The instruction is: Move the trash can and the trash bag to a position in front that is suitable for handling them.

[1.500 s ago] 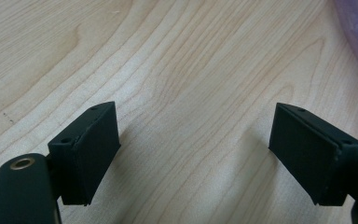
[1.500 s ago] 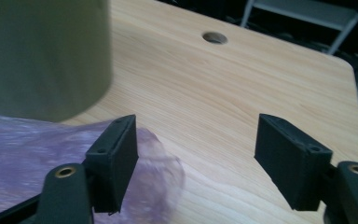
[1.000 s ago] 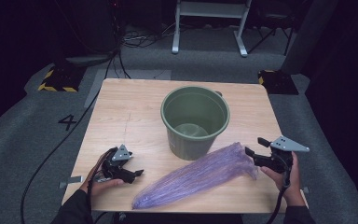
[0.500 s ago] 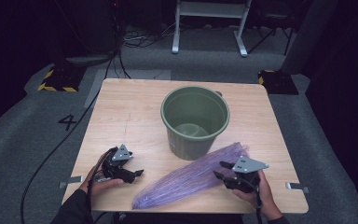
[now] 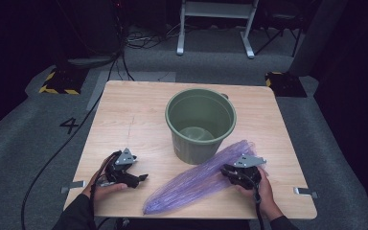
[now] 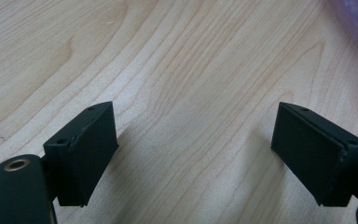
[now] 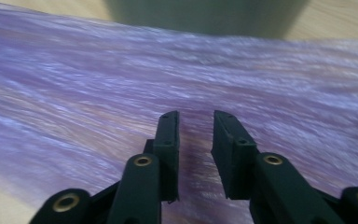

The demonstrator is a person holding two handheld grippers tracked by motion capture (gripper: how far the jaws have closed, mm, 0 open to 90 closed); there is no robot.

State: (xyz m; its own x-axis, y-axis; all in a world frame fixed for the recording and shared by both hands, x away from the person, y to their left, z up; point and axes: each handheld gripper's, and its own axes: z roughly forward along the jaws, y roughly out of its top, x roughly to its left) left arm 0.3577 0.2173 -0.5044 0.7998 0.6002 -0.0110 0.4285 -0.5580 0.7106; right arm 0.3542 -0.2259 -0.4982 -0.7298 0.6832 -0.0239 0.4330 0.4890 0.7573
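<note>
At near right, right gripper point(image 5: 234, 173), jaws just narrowing to a slit, over unlifted purple bag point(image 5: 196, 182); bucket point(image 5: 200, 123) still empty.

1. A recording lab or studio with dark surroundings.
2. Grey carpet floor point(image 5: 24, 158) bearing a number marking point(image 5: 70, 125).
3. Hazard-striped floor weights point(image 5: 56, 80), trailing cables point(image 5: 139, 40), and a white stand point(image 5: 215, 19).

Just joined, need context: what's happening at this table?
A person works with tongs in each hand. The right tongs are on the purple bag lying in front of the green bucket; their jaws have just been closing, a narrow gap left over the plastic. The left tongs rest open on the table.
</note>
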